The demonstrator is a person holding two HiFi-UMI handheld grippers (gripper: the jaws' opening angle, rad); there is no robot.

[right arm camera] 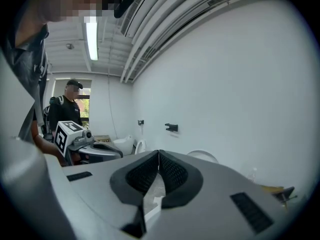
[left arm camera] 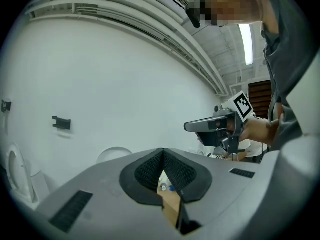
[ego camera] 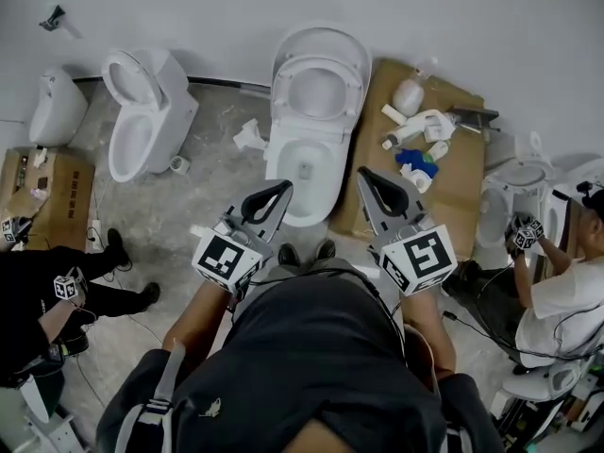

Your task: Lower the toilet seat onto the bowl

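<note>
Evidently your left tool (ego camera: 283, 192) and right tool (ego camera: 365, 176) are closed on nothing, suited to nudging; the seat (ego camera: 319, 62) stands raised.

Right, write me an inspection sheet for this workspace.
Surface: concrete floor, scuffed, with white scraps beside the toilet.
Job's things: toilet straight ahead; seat raised, not yet on the bowl.
Clutter: cardboard right of the toilet, carrying bottles and a blue item; box at left.
Grippers: left gripper and right gripper both shut and empty, short of the toilet.
Cables: cable on the floor at right.
Surroundings: white wall; second toilet at left; one person at left, another at right.
</note>
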